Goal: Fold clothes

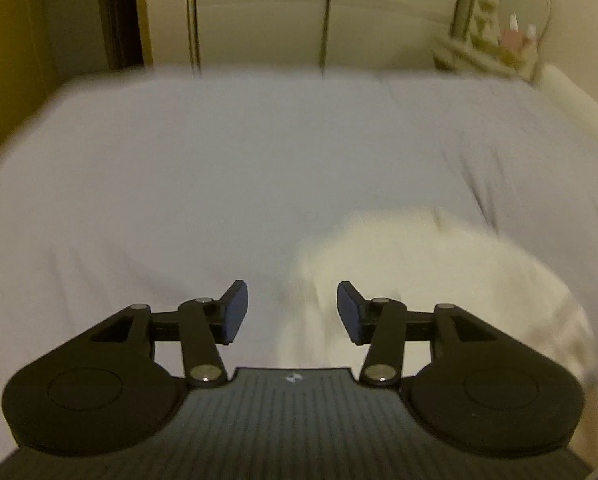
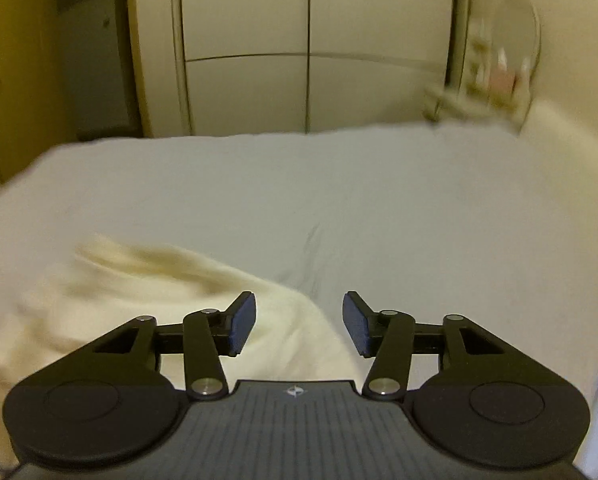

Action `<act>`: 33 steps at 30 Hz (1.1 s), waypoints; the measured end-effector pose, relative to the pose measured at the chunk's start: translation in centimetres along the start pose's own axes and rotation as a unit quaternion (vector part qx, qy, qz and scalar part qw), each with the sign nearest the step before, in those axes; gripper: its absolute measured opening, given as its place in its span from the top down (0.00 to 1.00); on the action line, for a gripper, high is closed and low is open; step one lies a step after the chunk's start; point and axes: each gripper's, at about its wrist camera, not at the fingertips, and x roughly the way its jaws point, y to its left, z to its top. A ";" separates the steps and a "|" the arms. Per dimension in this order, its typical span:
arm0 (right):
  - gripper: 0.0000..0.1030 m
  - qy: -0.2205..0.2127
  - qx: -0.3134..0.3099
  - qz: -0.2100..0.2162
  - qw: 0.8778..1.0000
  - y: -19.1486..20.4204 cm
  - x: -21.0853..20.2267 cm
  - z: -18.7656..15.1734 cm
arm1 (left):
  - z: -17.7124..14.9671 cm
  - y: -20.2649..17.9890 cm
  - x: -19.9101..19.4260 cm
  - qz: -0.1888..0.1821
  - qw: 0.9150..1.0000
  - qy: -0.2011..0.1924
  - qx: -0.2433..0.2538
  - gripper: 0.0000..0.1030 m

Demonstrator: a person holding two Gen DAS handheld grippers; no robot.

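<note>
Both tools are hanging above the bed (image 1: pixel 219 160), holding nothing. Left tool (image 1: pixel 292 312) is standing part open, empty; right tool (image 2: pixel 299 322) is the same, nothing between the pads. The cream garment (image 2: pixel 147 280) is lying bunched on the white sheet, just below and between the two tools, near the bed's front edge. Blur is hiding the edges, so I can't tell whether any fold is in yet. Looks like most folding is remaining: no neat rectangle showing.

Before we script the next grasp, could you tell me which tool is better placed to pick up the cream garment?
Probably right: the cream garment lies under the open right tool, only beside the open left tool.
</note>
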 end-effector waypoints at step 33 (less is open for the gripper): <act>0.93 0.167 0.403 0.056 0.898 -9.7 -9.4 -24.4 | -20.8 3.3 -6.5 0.006 0.992 0.081 -0.095 0.94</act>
